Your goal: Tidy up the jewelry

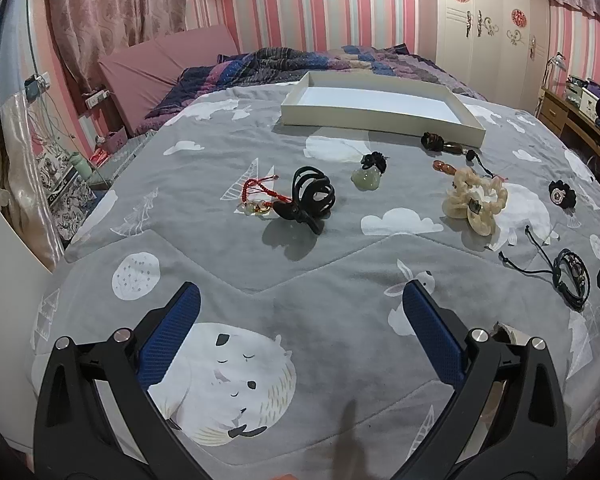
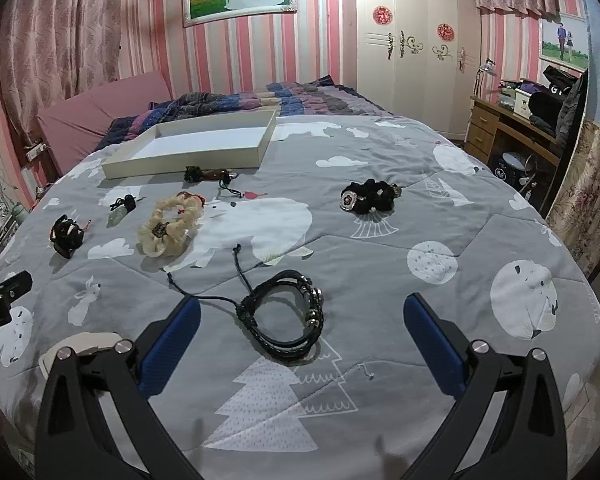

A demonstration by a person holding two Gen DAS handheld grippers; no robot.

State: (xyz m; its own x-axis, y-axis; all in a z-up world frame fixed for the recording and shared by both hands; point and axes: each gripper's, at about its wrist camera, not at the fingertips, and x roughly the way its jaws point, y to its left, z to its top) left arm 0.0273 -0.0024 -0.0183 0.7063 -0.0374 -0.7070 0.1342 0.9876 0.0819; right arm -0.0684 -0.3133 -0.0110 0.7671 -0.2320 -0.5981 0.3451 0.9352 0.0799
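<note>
Lying flat, white tray runs lengthwise across bed.

One white tray is sitting far back on the bed. Two scrunchies are lying there, cream and black. One black hair claw is resting left.

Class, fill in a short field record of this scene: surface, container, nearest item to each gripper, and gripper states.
surface: grey printed bedspread
container: white tray, nothing visible inside
near right gripper: black braided bracelet
ahead of left gripper: black hair claw
jewelry status: all pieces lie outside the tray
grippers: both open, holding nothing
</note>
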